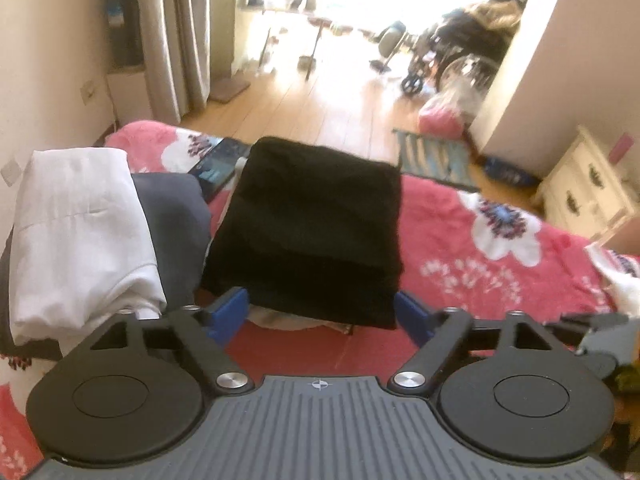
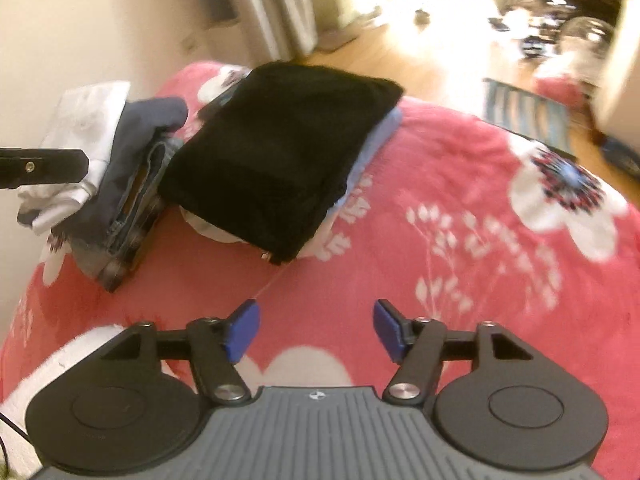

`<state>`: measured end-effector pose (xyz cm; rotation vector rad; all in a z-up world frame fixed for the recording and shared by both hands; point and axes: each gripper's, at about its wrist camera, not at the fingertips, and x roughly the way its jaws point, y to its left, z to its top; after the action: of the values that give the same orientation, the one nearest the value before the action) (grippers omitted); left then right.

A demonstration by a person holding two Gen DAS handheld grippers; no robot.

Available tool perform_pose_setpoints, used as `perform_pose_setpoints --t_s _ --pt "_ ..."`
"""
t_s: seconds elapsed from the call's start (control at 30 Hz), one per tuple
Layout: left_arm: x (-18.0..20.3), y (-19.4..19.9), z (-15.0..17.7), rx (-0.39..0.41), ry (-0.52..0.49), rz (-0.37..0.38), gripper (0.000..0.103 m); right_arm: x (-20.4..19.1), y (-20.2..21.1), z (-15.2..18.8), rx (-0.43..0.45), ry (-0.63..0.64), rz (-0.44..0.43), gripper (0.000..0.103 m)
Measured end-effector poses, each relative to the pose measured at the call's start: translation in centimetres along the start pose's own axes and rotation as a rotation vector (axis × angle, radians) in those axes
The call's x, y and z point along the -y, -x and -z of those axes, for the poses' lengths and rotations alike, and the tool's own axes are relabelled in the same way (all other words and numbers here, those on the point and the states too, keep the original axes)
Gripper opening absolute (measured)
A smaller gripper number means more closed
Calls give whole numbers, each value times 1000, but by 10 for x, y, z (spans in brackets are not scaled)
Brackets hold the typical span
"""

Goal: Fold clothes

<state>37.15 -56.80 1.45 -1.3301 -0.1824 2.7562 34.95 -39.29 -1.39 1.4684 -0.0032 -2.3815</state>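
Note:
A folded black garment (image 1: 308,224) (image 2: 280,152) lies on top of a stack of folded clothes on the pink floral bed cover (image 1: 480,248) (image 2: 440,200). Pale and light blue layers show under its edges. My left gripper (image 1: 322,312) stands open just in front of the stack's near edge, nothing between its blue fingertips. My right gripper (image 2: 316,330) is open too, hovering over bare cover, well short of the stack. Left of the stack sits a second pile: a white garment (image 1: 76,232) (image 2: 88,120) and a dark grey-blue one (image 1: 176,216) (image 2: 148,128) over jeans (image 2: 136,200).
A dark flat device (image 1: 218,166) lies on the bed behind the piles. Beyond the bed is wooden floor with a striped rug (image 1: 436,156), a wheelchair (image 1: 452,60) and a white drawer unit (image 1: 588,188). A wall and curtains (image 1: 176,32) stand at left.

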Motion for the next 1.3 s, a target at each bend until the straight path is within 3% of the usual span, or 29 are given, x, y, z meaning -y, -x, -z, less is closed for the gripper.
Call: perform_pose_setpoints --t_s 0.17,0.3,0.4,0.53,0.77,1.07,1.3 --pt "7 43 20 107 -58 -9 103 -32 39 23 112 -41 79 80" --pt "7 69 35 147 -67 -45 103 -57 62 33 171 -22 124 95" --pt "1 83 47 177 -49 -77 103 -76 79 40 215 -8 158 101" --pt "-4 90 58 172 -43 -102 103 -85 95 48 250 -71 163 102" --pt "-1 88 65 108 -27 -99 103 -87 113 54 276 -118 324 103" --pt "10 99 61 164 51 -145 103 -77 134 44 304 -77 328 103" --pt "16 103 68 190 66 -179 103 -77 133 43 303 39 333 103"
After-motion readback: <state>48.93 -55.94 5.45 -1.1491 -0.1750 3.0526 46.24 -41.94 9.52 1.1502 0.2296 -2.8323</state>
